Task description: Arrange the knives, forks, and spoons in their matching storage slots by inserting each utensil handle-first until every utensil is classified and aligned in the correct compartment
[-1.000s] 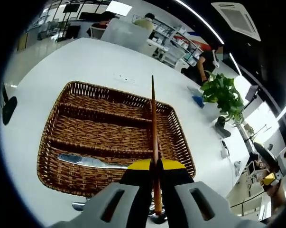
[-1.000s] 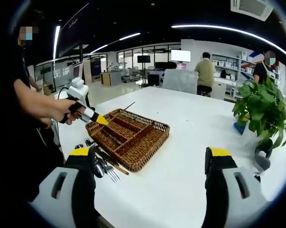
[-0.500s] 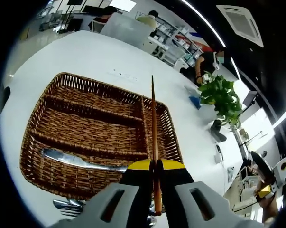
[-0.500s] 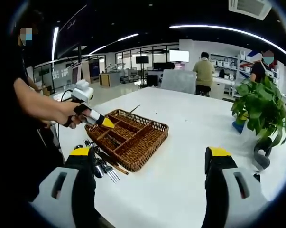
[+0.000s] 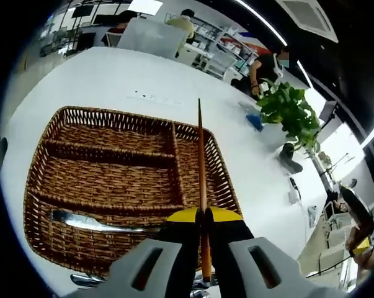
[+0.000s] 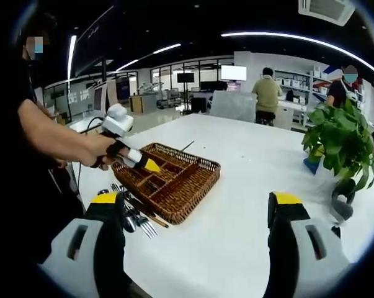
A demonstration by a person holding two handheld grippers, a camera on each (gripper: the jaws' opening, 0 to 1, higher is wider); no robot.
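White table with wicker tray, cutlery

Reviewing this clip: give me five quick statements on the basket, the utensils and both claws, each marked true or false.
1. The left claw is shut on a thin brown stick. True.
2. The right claw holds a fork. False: its jaws stand wide apart with nothing between them.
3. One metal utensil lies in the basket. True.
4. The basket is an undivided tray. False: wicker walls split it into compartments.
5. Spare utensils lie on the table beside the basket. True.
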